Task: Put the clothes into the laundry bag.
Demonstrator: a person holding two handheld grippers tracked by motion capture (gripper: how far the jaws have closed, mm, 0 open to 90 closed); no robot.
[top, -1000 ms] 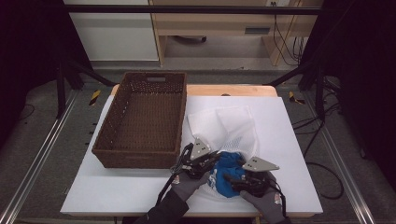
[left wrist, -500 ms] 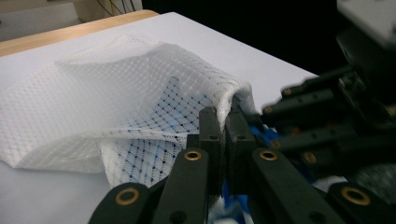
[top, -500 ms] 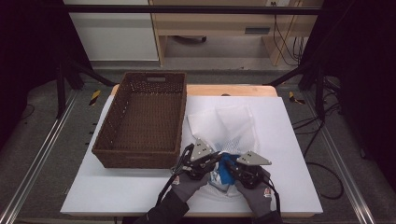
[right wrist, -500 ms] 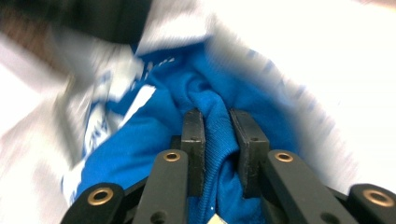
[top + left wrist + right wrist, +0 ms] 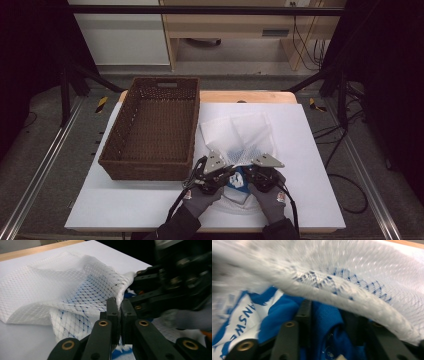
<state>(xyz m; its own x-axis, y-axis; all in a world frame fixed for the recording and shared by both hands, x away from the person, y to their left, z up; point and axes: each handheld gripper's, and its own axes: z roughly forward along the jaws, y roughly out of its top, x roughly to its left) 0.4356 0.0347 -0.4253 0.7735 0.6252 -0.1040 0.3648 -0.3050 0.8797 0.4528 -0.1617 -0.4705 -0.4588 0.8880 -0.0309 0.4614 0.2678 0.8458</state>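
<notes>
A white mesh bag (image 5: 240,135) lies on the white table, its opening toward the person. My left gripper (image 5: 229,173) is shut on the bag's hem; in the left gripper view the jaws (image 5: 119,312) pinch the mesh (image 5: 62,287) and hold it raised. A blue and white garment (image 5: 239,183) sits at the opening, partly under the mesh. My right gripper (image 5: 248,175) reaches under the hem (image 5: 362,307) into the bag. Its jaws (image 5: 328,322) have just been opening and stand apart, with blue cloth (image 5: 324,312) bunched between them.
A dark wicker basket (image 5: 112,145) with nothing in it stands left of the bag, close to my left gripper. White tabletop (image 5: 310,150) stretches to the right of the bag. Metal rails run along both sides of the table.
My right gripper has slid left and forward, under the mesh hem, taking the blue garment with it. Less blue cloth lies outside the bag. The left gripper has kept still.
</notes>
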